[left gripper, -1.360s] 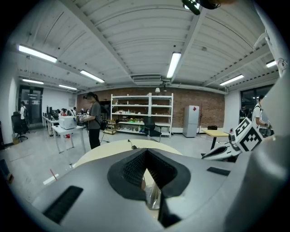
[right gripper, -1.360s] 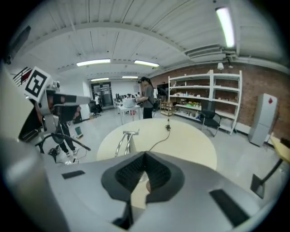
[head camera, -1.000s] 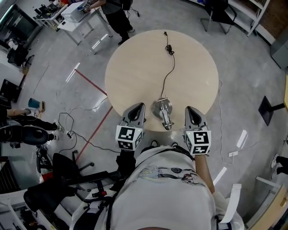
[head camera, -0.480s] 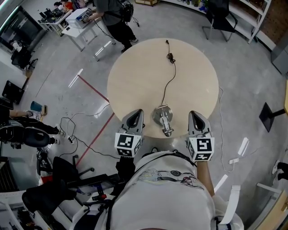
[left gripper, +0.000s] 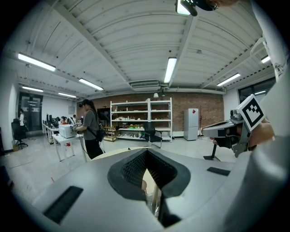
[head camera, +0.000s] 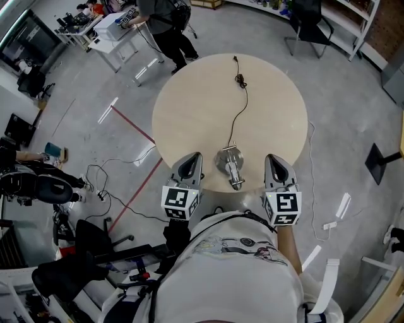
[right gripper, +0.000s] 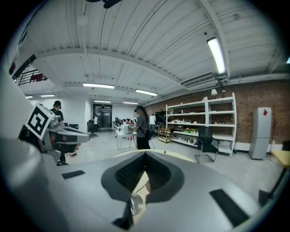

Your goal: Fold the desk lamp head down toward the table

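A silver desk lamp (head camera: 229,165) stands on the round beige table (head camera: 189,107) near its front edge, with its arm lying low toward me. Its black cord (head camera: 238,110) runs to the far side. My left gripper (head camera: 191,160) hovers left of the lamp, my right gripper (head camera: 273,161) right of it. Both are shut, hold nothing and stay apart from the lamp. In the left gripper view the jaws (left gripper: 149,181) meet, with a sliver of lamp (left gripper: 155,199) showing below. The right gripper view shows closed jaws (right gripper: 136,181) and the lamp's shiny base (right gripper: 136,205).
A person (head camera: 163,19) stands at a white table (head camera: 113,28) beyond the round table. Office chairs (head camera: 82,243) and floor cables (head camera: 101,183) lie to the left. A black chair (head camera: 306,19) and shelves are at the back right. A red floor line (head camera: 136,126) runs nearby.
Both grippers have drifted slightly lower and rightward in the head view while staying either side of the lamp. The lamp has not moved on the table.
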Motion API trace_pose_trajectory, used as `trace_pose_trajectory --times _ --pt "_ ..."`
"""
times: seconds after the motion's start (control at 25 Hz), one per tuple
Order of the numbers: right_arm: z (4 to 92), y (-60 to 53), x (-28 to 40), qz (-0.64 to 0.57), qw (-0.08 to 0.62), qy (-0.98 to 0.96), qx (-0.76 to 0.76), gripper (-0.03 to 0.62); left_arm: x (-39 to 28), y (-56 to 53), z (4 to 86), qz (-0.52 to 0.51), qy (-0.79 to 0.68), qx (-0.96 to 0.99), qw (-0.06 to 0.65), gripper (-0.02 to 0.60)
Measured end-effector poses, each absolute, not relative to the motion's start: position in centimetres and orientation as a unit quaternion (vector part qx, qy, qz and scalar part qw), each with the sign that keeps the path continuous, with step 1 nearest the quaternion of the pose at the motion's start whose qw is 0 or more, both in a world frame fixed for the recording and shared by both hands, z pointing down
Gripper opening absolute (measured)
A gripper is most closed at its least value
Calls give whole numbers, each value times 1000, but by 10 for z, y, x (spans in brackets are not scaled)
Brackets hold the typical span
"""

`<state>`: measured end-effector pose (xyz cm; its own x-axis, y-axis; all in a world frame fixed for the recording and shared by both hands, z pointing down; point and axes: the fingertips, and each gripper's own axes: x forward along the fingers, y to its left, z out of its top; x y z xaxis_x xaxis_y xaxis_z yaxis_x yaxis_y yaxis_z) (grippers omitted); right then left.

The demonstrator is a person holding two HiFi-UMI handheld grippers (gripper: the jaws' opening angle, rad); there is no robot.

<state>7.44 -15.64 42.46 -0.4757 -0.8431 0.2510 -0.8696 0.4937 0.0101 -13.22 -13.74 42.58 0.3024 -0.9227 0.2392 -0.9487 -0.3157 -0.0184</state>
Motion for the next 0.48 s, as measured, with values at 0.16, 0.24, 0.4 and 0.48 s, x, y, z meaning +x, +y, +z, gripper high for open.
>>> trace_pose_trajectory --times 0.16,0.24,0.4,0.48 --pt "425 -154 77 59 114 -855 503 6 -132 -135 427 103 -582 804 65 3" --pt "425 -153 78 58 114 -855 503 6 -132 -134 428 104 -583 803 66 3" --pt "426 -154 76 55 114 -857 499 6 -132 -135 432 105 -585 801 69 3" --pt "428 -153 75 55 114 -858 498 6 -132 -134 433 105 -585 801 70 3"
